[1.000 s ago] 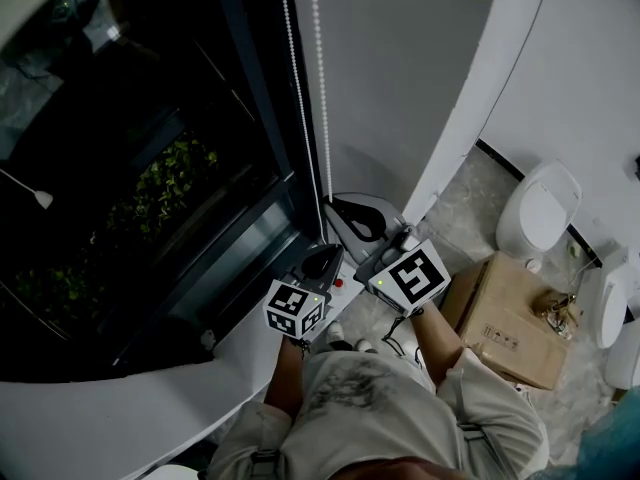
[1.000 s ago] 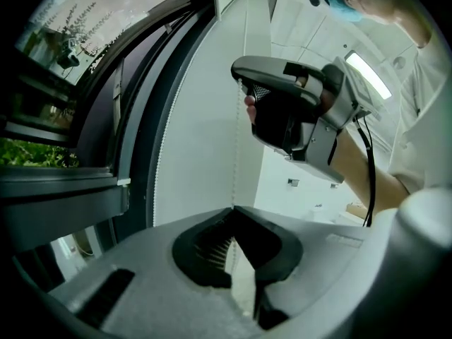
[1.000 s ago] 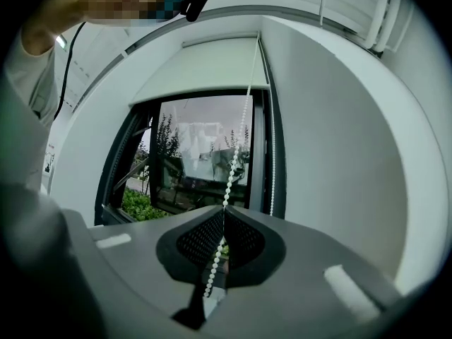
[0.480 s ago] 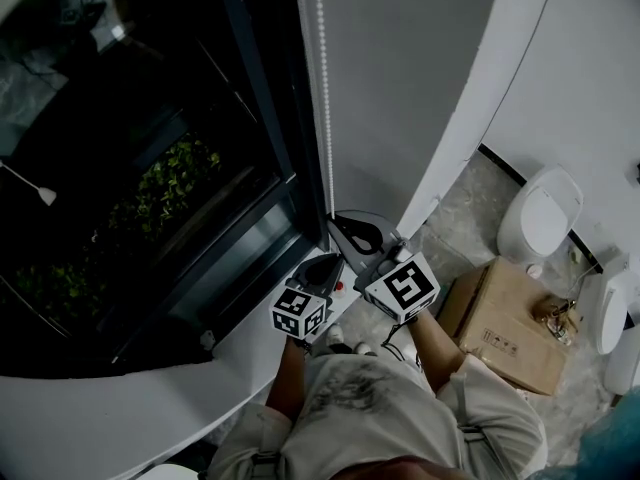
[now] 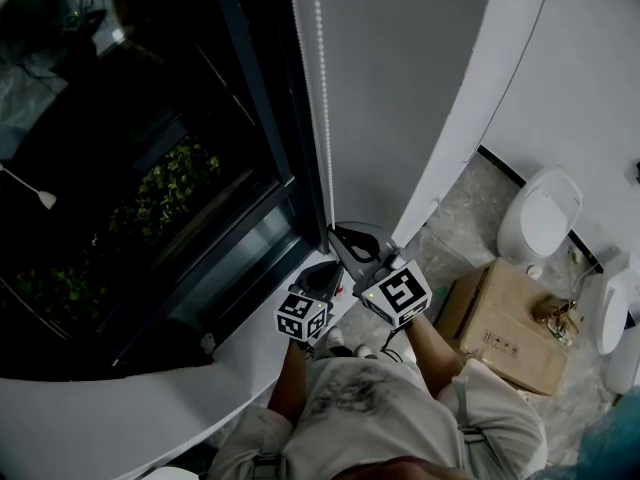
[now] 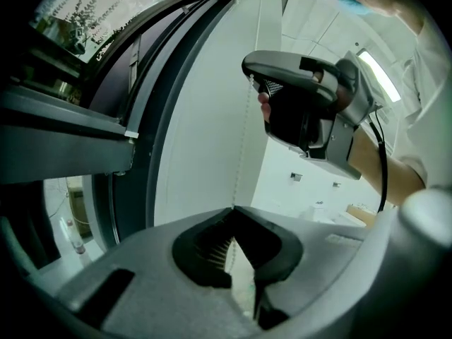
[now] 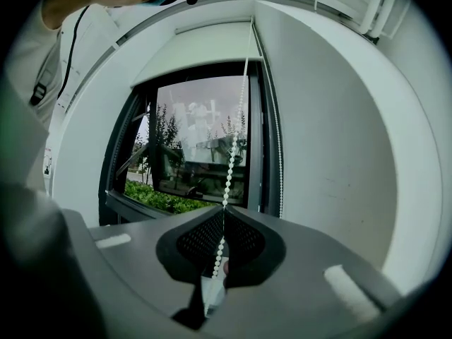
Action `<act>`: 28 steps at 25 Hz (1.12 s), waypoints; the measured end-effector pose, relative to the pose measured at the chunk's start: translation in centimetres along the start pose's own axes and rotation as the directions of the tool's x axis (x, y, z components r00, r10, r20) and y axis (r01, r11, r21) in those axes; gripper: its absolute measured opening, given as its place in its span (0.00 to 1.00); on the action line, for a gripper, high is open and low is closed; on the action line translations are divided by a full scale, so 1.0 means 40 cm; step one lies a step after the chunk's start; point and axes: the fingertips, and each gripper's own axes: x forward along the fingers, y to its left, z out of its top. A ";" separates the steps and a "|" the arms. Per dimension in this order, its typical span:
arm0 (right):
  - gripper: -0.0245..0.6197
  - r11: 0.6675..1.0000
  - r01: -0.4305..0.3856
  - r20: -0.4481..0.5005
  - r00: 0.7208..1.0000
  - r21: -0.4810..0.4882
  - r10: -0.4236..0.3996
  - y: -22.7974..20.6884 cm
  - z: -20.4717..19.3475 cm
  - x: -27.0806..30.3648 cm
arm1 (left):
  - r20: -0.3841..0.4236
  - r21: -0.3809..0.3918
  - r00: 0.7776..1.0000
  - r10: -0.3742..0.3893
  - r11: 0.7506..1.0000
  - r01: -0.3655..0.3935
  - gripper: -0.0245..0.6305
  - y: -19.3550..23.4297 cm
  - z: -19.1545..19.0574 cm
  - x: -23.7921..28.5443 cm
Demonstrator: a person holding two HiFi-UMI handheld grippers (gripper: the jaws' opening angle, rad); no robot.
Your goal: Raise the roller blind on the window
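Arms: We see both forearms bent and drawn in close before the torso, reaching forward to the window frame at about the height of the white window sill (image 5: 150, 418).

Left claw: The left claw (image 5: 325, 270) is the lower of the two. Its own view shows the jaw tips pressed together on the bead chain (image 6: 244, 147), which runs up from the tips.

Right claw: The right claw (image 5: 340, 235) sits just above and beyond the left one. It is also clamped on the bead chain, with beads passing through its closed tips in its own view. From the left gripper view, we judge that both hold the same strand.

Bead chain: From the claws it rises straight up beside the dark frame, and a second strand hangs near it against the frame.

Window: The window (image 5: 130, 168) has dark, uncovered glass, with green plants and trees beyond.

Roller blind: The roller blind (image 7: 205, 51) is farthest from us, at the top of the window. It shows as a pale band across the upper part only.

Progress: We judge the blind mostly raised. Most of the glass is bare, and the top band is what is left to roll up.

Next: With both claws low on the chain, we think a fresh grip higher up would come before another downward pull.
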 end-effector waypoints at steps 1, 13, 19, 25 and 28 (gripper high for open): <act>0.05 1.000 0.005 -0.010 1.000 0.014 -0.005 0.001 -0.009 -0.001 | -0.001 0.002 1.000 0.003 1.000 -0.003 0.06 0.002 -0.007 0.002; 0.05 0.999 0.014 -0.045 0.999 0.040 -0.012 0.010 -0.064 -0.010 | -0.015 0.016 1.000 0.022 1.000 -0.021 0.06 0.003 -0.062 -0.004; 0.05 1.000 0.009 -0.041 0.999 0.029 -0.008 0.011 -0.062 -0.011 | 0.033 0.042 0.999 0.033 0.999 -0.034 0.08 -0.014 0.006 -0.046; 0.05 1.000 0.007 -0.044 0.999 0.014 -0.007 0.007 -0.068 -0.012 | 0.145 0.083 0.989 0.018 0.996 -0.030 0.14 -0.042 0.166 -0.114; 0.05 0.999 0.014 -0.056 0.998 0.032 -0.012 0.006 -0.072 -0.016 | 0.217 0.096 0.976 0.002 0.995 -0.024 0.15 -0.054 0.274 -0.149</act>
